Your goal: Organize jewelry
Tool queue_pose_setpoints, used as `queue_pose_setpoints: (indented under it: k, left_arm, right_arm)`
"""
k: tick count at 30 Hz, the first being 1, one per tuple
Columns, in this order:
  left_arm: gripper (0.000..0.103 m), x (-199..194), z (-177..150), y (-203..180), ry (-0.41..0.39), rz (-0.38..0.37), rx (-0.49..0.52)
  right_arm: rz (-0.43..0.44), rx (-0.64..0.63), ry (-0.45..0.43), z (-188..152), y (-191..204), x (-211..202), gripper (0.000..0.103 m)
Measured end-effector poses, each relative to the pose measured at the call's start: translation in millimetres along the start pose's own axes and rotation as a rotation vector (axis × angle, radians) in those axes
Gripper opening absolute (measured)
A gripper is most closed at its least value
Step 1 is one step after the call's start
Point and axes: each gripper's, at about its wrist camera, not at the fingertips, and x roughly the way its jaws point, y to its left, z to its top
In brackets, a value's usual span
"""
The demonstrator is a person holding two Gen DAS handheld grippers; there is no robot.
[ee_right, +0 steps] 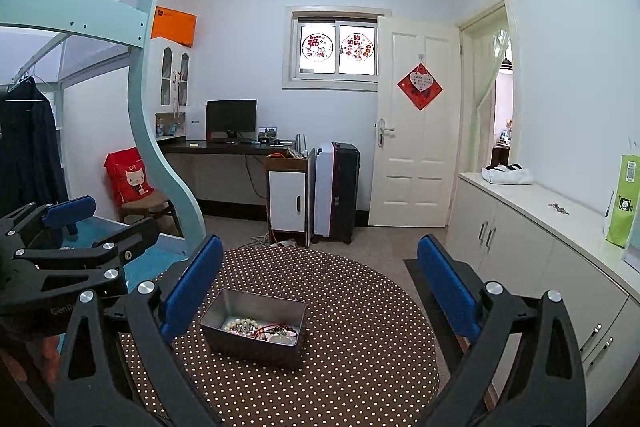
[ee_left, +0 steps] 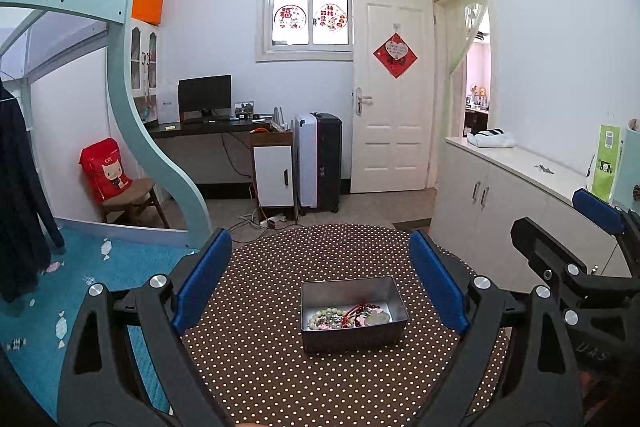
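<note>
Left wrist view: left gripper (ee_left: 320, 281) spread wide, blue pads (ee_left: 204, 279) far apart, nothing between them; just past them, a metal tin (ee_left: 354, 337) with no lid, sitting near the middle of the round table with the dotted cloth (ee_left: 280, 367); inside the tin, a jumble of jewelry (ee_left: 348, 317): pale green beads, a red cord, a pink piece, all tangled on the bottom; no loose jewelry seen on the cloth; off to the right, the right gripper (ee_left: 576, 227), up in the air and holding nothing.

Right wrist view: right gripper (ee_right: 320, 287) also spread wide and empty; same tin (ee_right: 256, 345) low and a bit to the left on the cloth (ee_right: 340, 367), its beads and cords (ee_right: 262, 331) all inside; left gripper (ee_right: 96, 223) at the left edge, up off the table, holding nothing as far as can be seen; cloth bare all around the tin.

Looks close to finished, maybe finished: every piece in sight already in the tin; nothing left to pick up; only sorting the tangle inside, or a lid, could be left, and no lid in sight.
</note>
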Motion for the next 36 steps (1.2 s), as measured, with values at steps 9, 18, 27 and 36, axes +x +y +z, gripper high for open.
queue_pose_setpoints:
  k: [9, 18, 27, 36]
  left_arm:
    - [0.09, -4.5, 1.1, 1.3, 0.0, -0.001, -0.001]
    - [0.09, -5.5, 0.2, -0.8, 0.01, 0.006, 0.009]
    - [0.09, -4.5, -1.5, -1.5, 0.013, 0.01, 0.009]
    - [0.09, -7.9, -4.4, -2.4, 0.021, 0.02, 0.002]
  right_arm:
    - [0.008, -0.004, 0.0, 1.7, 2.8, -5.0, 0.094]
    - [0.019, 0.004, 0.01, 0.9, 1.5, -3.7, 0.094]
    - [0.022, 0.007, 0.015, -0.2, 2.7, -5.0, 0.094]
    - [0.019, 0.005, 0.016, 0.1, 3.5, -7.0, 0.095]
